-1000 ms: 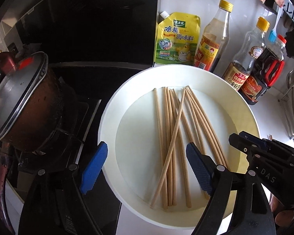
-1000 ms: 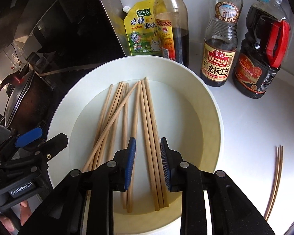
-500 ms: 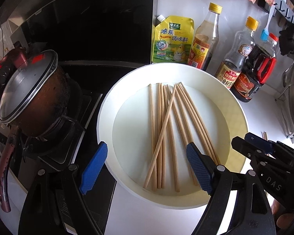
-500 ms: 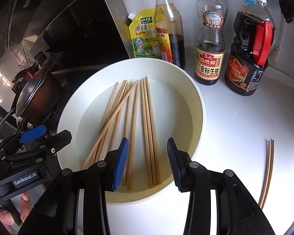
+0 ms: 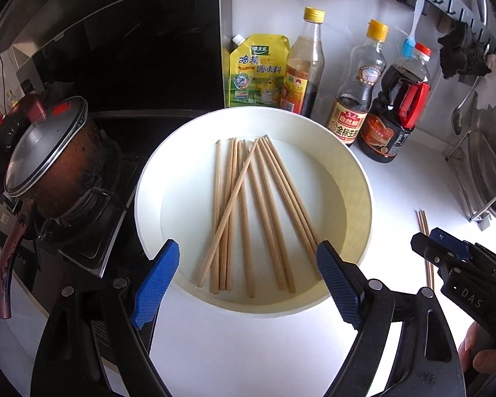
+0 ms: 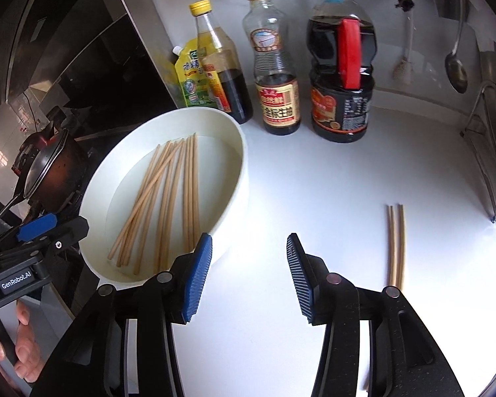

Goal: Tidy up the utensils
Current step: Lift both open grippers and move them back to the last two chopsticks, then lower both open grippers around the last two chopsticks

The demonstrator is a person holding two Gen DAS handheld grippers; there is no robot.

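Several wooden chopsticks (image 5: 248, 211) lie in a round white basin (image 5: 357, 178) on the white counter; they also show in the right wrist view (image 6: 162, 198), in the basin (image 6: 241, 178). A pair of chopsticks (image 6: 396, 244) lies on the counter to the basin's right, also in the left wrist view (image 5: 425, 231). My left gripper (image 5: 244, 274) is open and empty above the basin's near rim. My right gripper (image 6: 249, 274) is open and empty over the counter between the basin and the loose pair.
A lidded pot (image 5: 49, 162) sits on the stove at left. A yellow seasoning pouch (image 5: 256, 71) and three sauce bottles (image 6: 276, 66) stand behind the basin. A metal rack (image 6: 492, 152) and a hanging ladle (image 6: 456, 66) are at right.
Both grippers have pulled back and up from the basin. The right gripper has swung right over the counter and its jaws have opened wider. The chopsticks have not moved.
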